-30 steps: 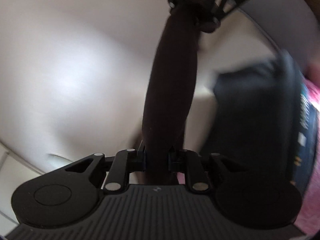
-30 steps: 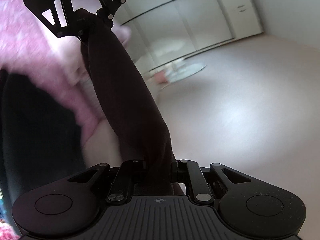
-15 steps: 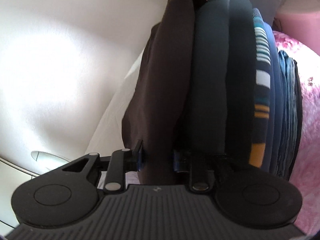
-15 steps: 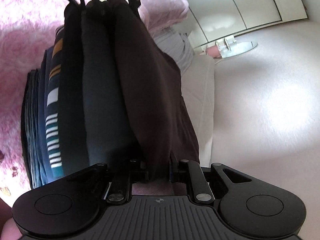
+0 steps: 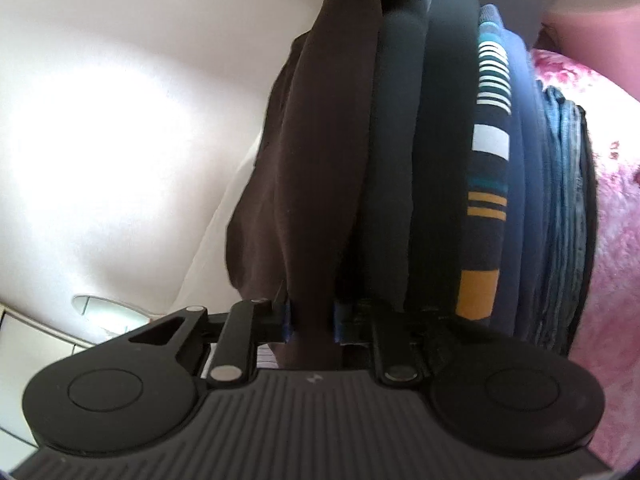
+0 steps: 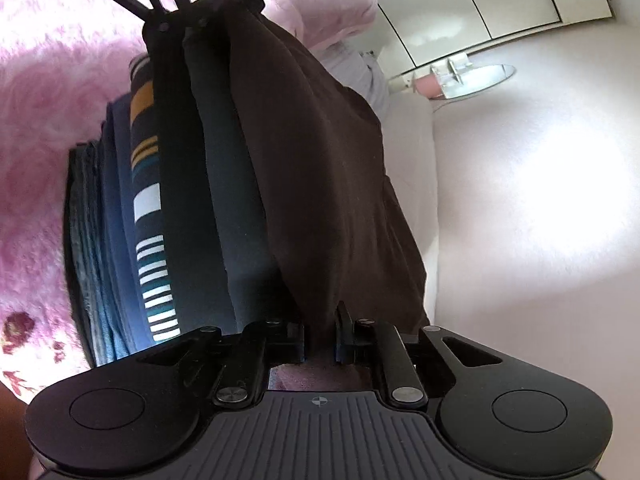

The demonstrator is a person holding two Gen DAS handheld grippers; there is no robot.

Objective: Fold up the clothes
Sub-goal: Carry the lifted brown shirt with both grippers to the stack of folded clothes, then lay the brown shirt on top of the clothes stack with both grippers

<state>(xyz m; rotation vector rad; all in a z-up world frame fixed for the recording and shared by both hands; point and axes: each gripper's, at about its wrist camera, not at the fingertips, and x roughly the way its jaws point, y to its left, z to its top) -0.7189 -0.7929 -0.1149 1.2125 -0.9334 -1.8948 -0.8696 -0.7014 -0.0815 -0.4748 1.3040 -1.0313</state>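
A dark brown garment [image 5: 304, 160] is stretched between my two grippers and lies along the top of a stack of folded clothes [image 5: 440, 160]. My left gripper [image 5: 311, 316] has one end of it between its pads, and its jaws are closing. My right gripper [image 6: 320, 336] pinches the other end of the brown garment [image 6: 320, 160], its jaws closing too. In the right wrist view the left gripper [image 6: 216, 0] shows at the top, at the far end of the cloth. The stack [image 6: 180, 200] holds dark folded pieces and a striped one [image 6: 148, 208].
The stack rests on a fluffy pink blanket [image 5: 616, 260] [image 6: 36, 140]. A pale floor [image 6: 540, 200] lies beyond the bed's edge, with white cupboard doors [image 6: 480, 0] and a small round object [image 6: 472, 76] at the far side. A pink pillow [image 6: 328, 4] lies behind the stack.
Both grippers have come down with the brown garment. It hung taut in the air beside the stack a second ago and now lies against the stack's top.
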